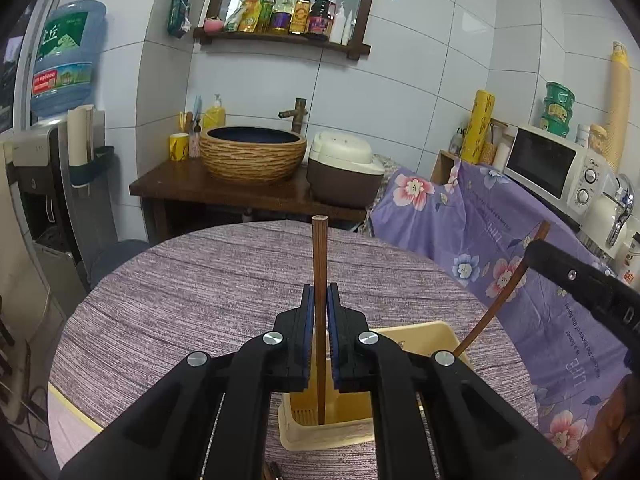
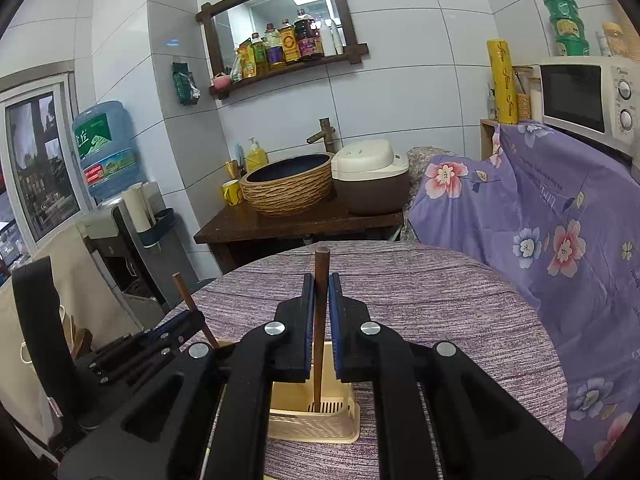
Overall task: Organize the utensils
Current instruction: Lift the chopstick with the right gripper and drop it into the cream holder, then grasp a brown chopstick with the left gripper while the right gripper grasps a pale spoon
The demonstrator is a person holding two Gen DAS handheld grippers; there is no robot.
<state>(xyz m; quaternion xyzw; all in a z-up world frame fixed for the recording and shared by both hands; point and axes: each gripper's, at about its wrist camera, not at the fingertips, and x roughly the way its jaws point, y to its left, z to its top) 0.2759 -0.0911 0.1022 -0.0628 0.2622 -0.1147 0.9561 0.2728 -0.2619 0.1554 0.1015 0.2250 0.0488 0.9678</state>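
Each chopstick stands near upright, the left gripper [image 1: 320,300] clamped on one [image 1: 319,256] and the right gripper [image 2: 320,292] on the other [image 2: 321,276], lower tips already inside the holder [image 1: 444,334] directly below on the table [image 1: 180,280].

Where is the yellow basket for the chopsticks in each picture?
Left wrist view: the yellow basket sits low in the middle, mostly behind the left gripper.
Right wrist view: the basket sits low in the middle, under the right gripper.
Shared landmark: the woven brown sink bowl at the back.
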